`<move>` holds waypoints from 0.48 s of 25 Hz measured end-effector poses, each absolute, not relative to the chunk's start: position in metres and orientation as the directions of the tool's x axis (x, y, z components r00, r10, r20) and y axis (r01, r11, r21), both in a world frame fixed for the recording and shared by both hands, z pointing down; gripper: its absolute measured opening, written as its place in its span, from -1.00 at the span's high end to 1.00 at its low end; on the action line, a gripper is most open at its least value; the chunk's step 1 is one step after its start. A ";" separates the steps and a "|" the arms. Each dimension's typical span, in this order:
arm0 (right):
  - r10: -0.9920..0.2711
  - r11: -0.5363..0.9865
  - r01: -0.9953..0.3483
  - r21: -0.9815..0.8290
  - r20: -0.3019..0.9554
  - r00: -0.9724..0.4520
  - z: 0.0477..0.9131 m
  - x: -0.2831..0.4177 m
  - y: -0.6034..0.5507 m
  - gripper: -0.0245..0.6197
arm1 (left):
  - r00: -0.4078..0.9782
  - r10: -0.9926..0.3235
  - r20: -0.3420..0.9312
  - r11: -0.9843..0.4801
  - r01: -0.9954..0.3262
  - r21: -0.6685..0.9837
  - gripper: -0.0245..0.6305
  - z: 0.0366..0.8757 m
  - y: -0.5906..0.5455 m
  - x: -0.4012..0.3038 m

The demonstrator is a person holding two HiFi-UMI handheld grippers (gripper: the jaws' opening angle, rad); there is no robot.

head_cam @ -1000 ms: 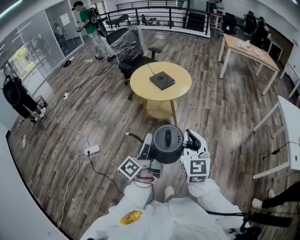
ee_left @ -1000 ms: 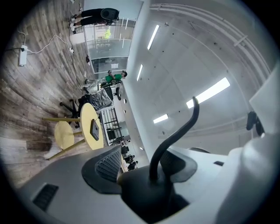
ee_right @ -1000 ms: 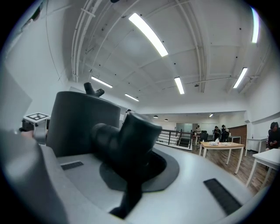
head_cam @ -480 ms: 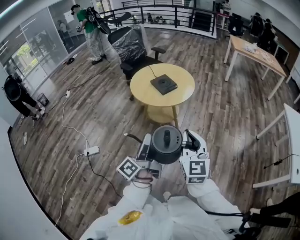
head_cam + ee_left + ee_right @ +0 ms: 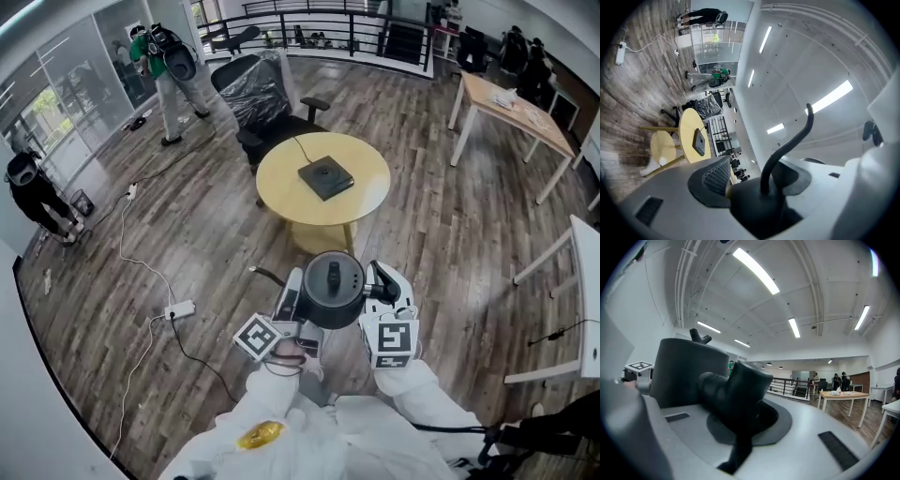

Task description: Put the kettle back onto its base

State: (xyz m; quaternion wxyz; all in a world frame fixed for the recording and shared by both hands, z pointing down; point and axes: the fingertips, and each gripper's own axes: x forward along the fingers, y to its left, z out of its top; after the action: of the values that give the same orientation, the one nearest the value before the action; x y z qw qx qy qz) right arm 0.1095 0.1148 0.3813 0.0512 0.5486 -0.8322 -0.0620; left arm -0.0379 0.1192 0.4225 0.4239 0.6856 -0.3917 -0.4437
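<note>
The jaws of the right gripper [image 5: 740,401] are closed fully on the black handle [image 5: 733,387] of the kettle [image 5: 335,286], whose dark body is seen just beyond the jaw tips in the right gripper view. The jaws of the left gripper [image 5: 757,187] are closed on the opposite side of the kettle. A black part of it is clamped between the ribbed pads [image 5: 715,176], and the thin curved spout [image 5: 790,143] rises from that part. In the head view the kettle is held upright between the two grippers, lid upward, with a marker cube [image 5: 395,341] shown behind the right jaws. White sleeves [image 5: 272,398] are seen below the grippers.

The kettle is carried in the air above the wooden floor [image 5: 450,234], short of the round yellow bench [image 5: 281,178]. The square black base [image 5: 325,177] lies near the middle of that bench, well apart from the kettle, with a cord leading off its far side.

Beyond the bench an office chair [image 5: 258,98] wrapped in plastic is placed. A white power strip [image 5: 179,308] and its cable lie on the floor to the left. A person in green [image 5: 161,56] is seen at the far left, a second bench [image 5: 511,103] of pale wood at the far right, and a black railing [image 5: 319,23] along the back.
</note>
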 end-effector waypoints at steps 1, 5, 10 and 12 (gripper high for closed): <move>-0.921 0.386 -0.909 0.159 0.016 -0.388 0.382 0.110 0.109 0.90 | 0.304 -0.911 -0.277 -0.336 -0.160 0.928 0.12 0.423 0.112 -0.038; -0.928 0.370 -0.914 0.168 0.023 -0.372 0.385 0.109 0.082 0.90 | 0.320 -0.904 -0.283 -0.345 -0.154 0.926 0.12 0.424 0.084 -0.039; -0.933 0.358 -0.919 0.165 0.026 -0.359 0.386 0.104 0.046 0.90 | 0.332 -0.900 -0.283 -0.347 -0.152 0.925 0.12 0.423 0.046 -0.044; -0.935 0.353 -0.921 0.165 0.028 -0.353 0.387 0.101 0.032 0.90 | 0.336 -0.898 -0.283 -0.347 -0.145 0.927 0.12 0.424 0.030 -0.047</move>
State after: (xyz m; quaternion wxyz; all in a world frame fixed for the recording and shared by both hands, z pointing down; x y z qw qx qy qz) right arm 0.1014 0.0315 0.3874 0.0587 0.5656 -0.8204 -0.0600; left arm -0.0471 0.0303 0.4235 0.4307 0.6946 -0.3756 -0.4370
